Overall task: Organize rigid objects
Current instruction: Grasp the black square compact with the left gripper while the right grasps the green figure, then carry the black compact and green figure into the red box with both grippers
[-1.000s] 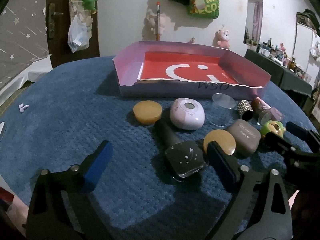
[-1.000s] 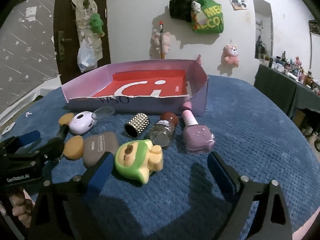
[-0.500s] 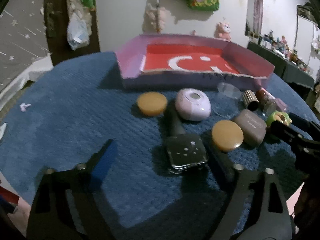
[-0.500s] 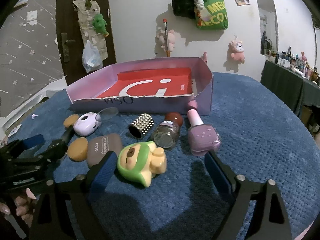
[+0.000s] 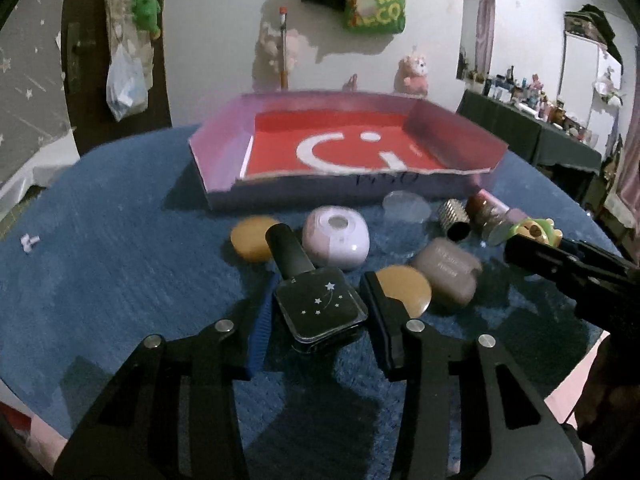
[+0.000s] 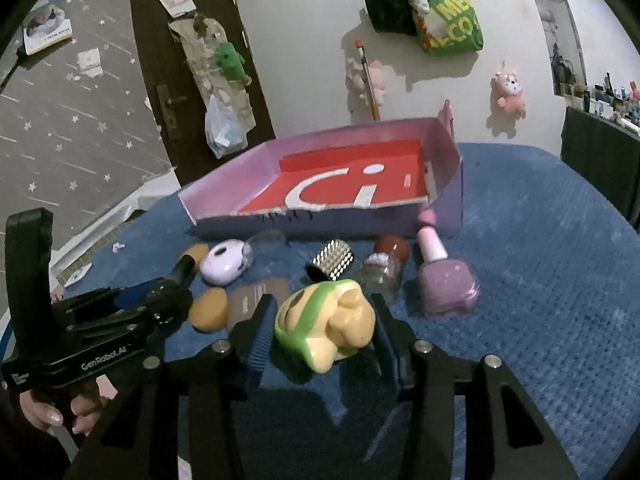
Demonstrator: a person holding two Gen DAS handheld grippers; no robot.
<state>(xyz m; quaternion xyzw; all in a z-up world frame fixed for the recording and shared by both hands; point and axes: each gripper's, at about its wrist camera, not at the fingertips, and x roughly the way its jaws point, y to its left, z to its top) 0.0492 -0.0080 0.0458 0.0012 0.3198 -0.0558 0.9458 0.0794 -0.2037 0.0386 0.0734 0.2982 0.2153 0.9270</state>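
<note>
Closing our left hand-held gripper (image 5: 318, 312) on black bottle (image 5: 316, 300), frame centre; right hand-held gripper (image 6: 320, 332) closing on green toy (image 6: 326, 324); pink box (image 5: 224, 160) upper centre.

A green bag (image 6: 450, 24) and pink plush (image 6: 507, 90) hang on the wall.

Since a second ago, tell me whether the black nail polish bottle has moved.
No. The black nail polish bottle lies where it did, beside the orange disc; only the left gripper closed around it.
</note>
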